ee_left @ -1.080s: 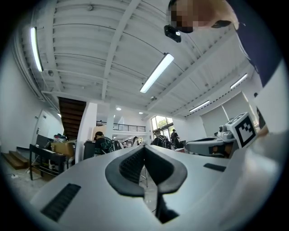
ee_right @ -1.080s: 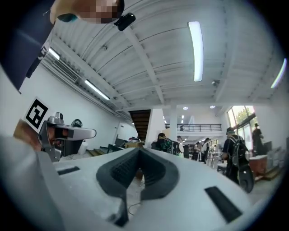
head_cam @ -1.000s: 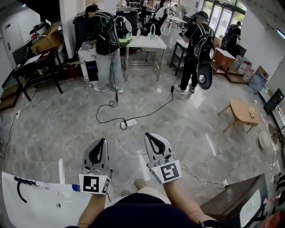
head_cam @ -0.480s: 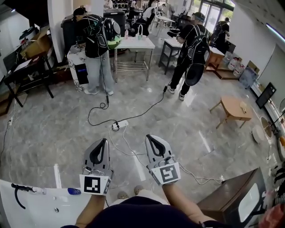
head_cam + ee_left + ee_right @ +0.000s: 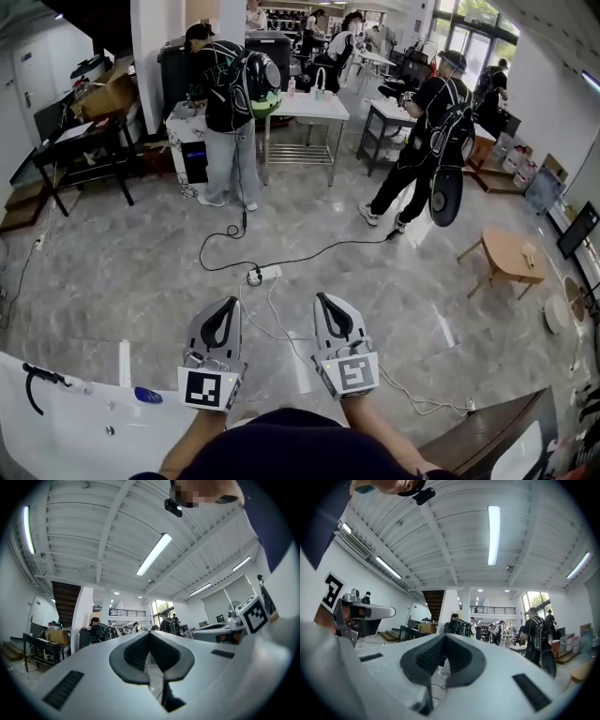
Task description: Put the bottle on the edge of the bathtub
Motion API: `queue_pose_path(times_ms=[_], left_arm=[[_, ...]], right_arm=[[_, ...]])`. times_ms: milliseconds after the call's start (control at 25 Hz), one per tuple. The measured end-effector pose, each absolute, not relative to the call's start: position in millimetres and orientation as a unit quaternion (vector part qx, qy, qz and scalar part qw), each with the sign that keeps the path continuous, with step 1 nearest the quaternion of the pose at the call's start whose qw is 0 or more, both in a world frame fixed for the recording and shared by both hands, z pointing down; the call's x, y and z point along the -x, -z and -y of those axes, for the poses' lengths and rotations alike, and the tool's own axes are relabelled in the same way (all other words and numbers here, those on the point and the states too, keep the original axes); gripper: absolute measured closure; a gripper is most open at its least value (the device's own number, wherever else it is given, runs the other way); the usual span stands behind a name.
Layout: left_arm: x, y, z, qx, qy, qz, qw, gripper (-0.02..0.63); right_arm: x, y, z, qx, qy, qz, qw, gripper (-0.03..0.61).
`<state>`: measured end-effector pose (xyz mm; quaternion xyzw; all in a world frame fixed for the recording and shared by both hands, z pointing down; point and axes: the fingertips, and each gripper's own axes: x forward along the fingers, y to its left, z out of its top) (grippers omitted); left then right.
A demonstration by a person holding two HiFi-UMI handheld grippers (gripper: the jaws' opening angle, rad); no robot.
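Note:
My left gripper [image 5: 227, 304] and my right gripper [image 5: 322, 299] are held side by side over the grey stone floor, pointing away from me. Both are shut with nothing between the jaws. The left gripper view shows the left gripper [image 5: 150, 633] with its pads together, and the right gripper [image 5: 444, 635] looks the same in its own view. The white bathtub [image 5: 66, 436] fills the lower left corner, left of my left gripper. A small blue object [image 5: 147, 395] lies on its rim; I cannot tell whether it is the bottle. A black hose [image 5: 31, 389] curls at the tub's far end.
A power strip [image 5: 263, 275] and cables [image 5: 309, 251] lie on the floor ahead. Two people with backpacks [image 5: 230, 103] [image 5: 433, 141] stand farther off near tables [image 5: 309, 105]. A small wooden table [image 5: 511, 253] stands at the right, and dark wooden furniture [image 5: 487, 439] at the lower right.
Both grippers have shifted together across the floor, still side by side and shut. The person at the right has stepped to a new spot.

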<state>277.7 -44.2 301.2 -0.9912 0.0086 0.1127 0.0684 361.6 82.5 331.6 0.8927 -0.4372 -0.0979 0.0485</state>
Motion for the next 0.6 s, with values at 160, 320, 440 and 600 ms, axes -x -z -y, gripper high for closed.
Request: queue_pose_path(times_ms=[160,320,440,600], left_arm=[[-279.0,-299.0,27.7,0.990,-0.113,-0.021,0.079,0.611],[-277.5,-300.8,9.5,0.988,-0.116,-0.038,0.091,0.611],[-274.8,-309.1,0.2,0.988,-0.118,-0.049,0.092,0.611],[-274.8,-319.2,-9.5,0.987,-0.119,-0.066,0.083,0.611]], right_arm=[[-365.3,-324.9,-88.5,-0.884,0.116,0.452,0.039,0.578],[-368.7,-331.2,-97.6,-0.875,0.118,0.469,0.024,0.578],[-369.5,-338.4,-102.0,-0.870,0.118,0.479,0.021,0.578],[-374.7,-343.9,-108.7,-0.865,0.115,0.489,0.014,0.578]])
